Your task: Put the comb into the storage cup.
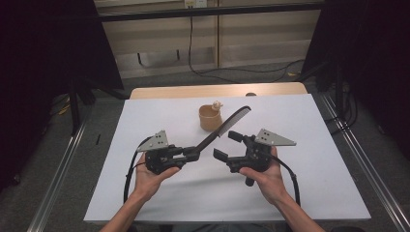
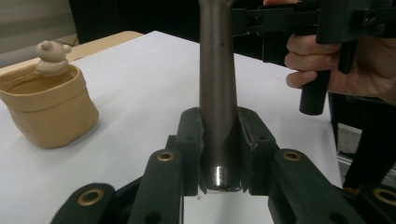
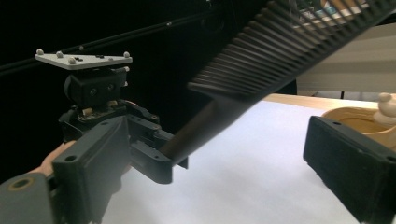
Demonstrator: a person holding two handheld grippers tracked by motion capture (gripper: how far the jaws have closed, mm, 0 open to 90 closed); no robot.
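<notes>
A dark comb point(image 1: 227, 124) slants up and to the right above the white tabletop point(image 1: 300, 159). My left gripper point(image 1: 193, 154) is shut on the comb's handle point(image 2: 217, 93), whose end sits clamped between the jaws. My right gripper point(image 1: 227, 145) stands open just right of the handle, under the comb's toothed part, with its pads apart and nothing pressed between them. In the right gripper view the comb's teeth point(image 3: 289, 42) cross overhead, and the left gripper point(image 3: 154, 154) shows holding the handle.
A tan cup point(image 1: 211, 118) with a small bear figure point(image 2: 51, 58) on its rim stands behind the comb near the table's far edge. A wooden strip point(image 1: 217, 91) borders the back. Cables trail from both grippers.
</notes>
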